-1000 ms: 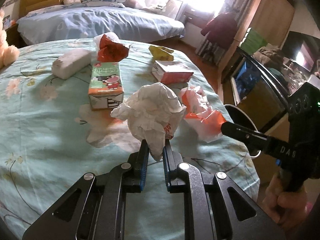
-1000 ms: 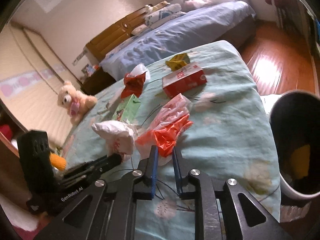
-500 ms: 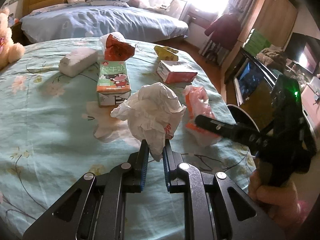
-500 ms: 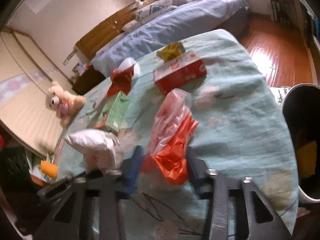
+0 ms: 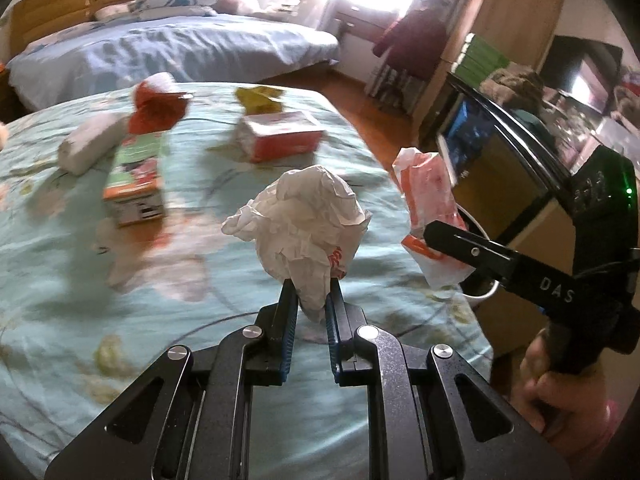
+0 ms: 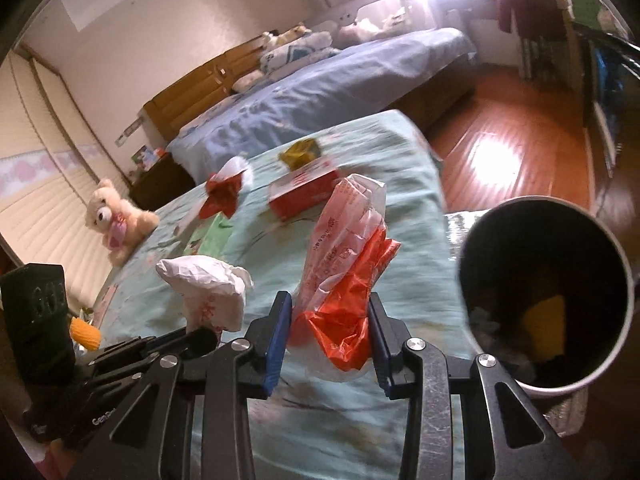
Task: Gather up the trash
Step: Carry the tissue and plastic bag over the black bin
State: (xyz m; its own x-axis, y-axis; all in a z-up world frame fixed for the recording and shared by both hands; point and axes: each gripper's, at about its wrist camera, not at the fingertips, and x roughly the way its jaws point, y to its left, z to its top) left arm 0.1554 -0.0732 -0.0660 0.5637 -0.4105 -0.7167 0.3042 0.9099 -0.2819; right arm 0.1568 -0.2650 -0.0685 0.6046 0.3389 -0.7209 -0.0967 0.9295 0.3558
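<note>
Both grippers carrying trash, bin at right edge of the bed.

Left gripper (image 5: 311,300) jaws clamped on the tail of a crumpled white paper wad (image 5: 304,224), held up at 12 o'clock in left wrist view. Right gripper (image 6: 328,320) jaws apart, wider than 1 s ago, red-and-white plastic bag (image 6: 344,256) between them, looks wedged or slipping, can't tell if gripped. Both items look light, soft and crushable; the bag film is slick, so pinch a bunched fold, not a flat sheet. Trash bin (image 6: 616,248) at 3 o'clock in right wrist view, some trash already inside. Since earlier: bag lifted off the bedspread (image 5: 80,280), paper wad grip unchanged. Red box (image 5: 280,136), green carton (image 5: 136,176) not yet collected.
</note>
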